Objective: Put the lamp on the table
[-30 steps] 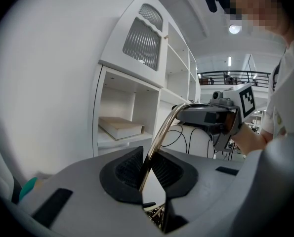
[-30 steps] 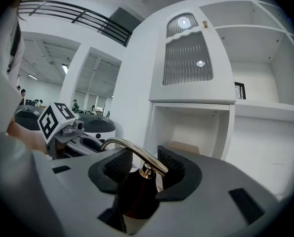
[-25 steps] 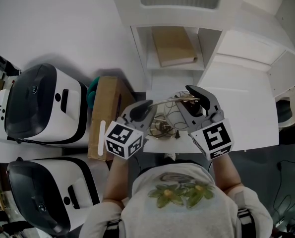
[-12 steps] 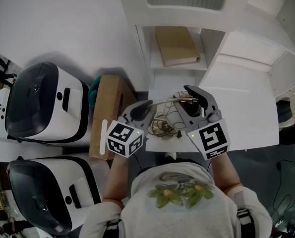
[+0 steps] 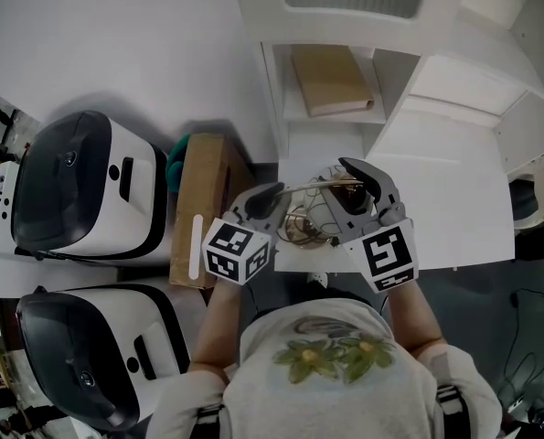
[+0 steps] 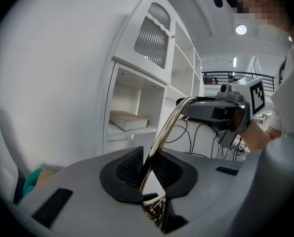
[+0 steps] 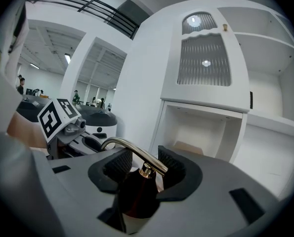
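**Left gripper (image 5: 270, 196) and right gripper (image 5: 362, 183) share the lamp (image 5: 313, 187)**

On the left gripper (image 6: 149, 171) the jaws stand narrow, pinched on the lamp's (image 6: 167, 126) thin brass arm just above its wiry base. On the right gripper (image 7: 144, 163) the jaws stand wide, closed round the lamp's (image 7: 136, 194) dark shade, where the brass arm curves down into it. The lamp is carried between the two, over the near edge of the white surface (image 5: 441, 210), in front of the white cabinet (image 5: 345, 26). A brown box (image 5: 203, 199) stands on the floor to the left.
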Demonstrator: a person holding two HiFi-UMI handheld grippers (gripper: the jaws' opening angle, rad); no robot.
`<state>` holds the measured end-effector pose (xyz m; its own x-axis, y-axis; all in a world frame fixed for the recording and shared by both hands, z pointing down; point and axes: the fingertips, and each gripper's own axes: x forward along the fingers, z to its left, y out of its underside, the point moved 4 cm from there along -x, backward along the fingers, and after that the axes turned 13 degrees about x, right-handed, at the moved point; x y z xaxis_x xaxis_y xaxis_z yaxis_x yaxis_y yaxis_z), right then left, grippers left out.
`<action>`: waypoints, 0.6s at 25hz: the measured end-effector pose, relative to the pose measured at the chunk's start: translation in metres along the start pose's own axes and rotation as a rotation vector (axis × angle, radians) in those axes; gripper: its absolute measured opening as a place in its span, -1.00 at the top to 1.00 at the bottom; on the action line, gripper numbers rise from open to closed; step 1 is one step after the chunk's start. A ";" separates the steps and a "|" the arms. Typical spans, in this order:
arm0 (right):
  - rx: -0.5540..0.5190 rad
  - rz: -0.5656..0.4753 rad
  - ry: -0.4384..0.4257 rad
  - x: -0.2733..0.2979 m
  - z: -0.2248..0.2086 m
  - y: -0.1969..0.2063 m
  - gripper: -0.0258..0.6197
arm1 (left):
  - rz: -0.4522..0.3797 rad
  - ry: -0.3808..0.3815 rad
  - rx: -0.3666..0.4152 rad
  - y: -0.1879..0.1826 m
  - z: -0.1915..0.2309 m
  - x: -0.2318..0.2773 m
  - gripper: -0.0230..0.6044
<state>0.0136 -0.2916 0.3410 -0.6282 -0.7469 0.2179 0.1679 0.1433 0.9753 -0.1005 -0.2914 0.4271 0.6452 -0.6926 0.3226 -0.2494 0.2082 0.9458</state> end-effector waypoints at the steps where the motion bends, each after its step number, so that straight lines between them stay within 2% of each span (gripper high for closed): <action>1: -0.003 -0.001 0.002 0.000 0.001 0.000 0.39 | 0.002 0.000 0.000 0.001 0.000 0.000 0.76; 13: -0.003 -0.014 0.073 -0.003 0.004 0.001 0.36 | 0.005 -0.034 0.014 0.002 -0.004 -0.004 0.75; 15: 0.002 -0.008 0.093 -0.005 0.003 0.002 0.32 | 0.003 -0.024 0.020 0.001 -0.007 -0.006 0.61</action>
<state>0.0145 -0.2857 0.3415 -0.5562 -0.8052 0.2058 0.1612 0.1384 0.9772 -0.0992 -0.2825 0.4264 0.6269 -0.7084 0.3244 -0.2658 0.1969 0.9437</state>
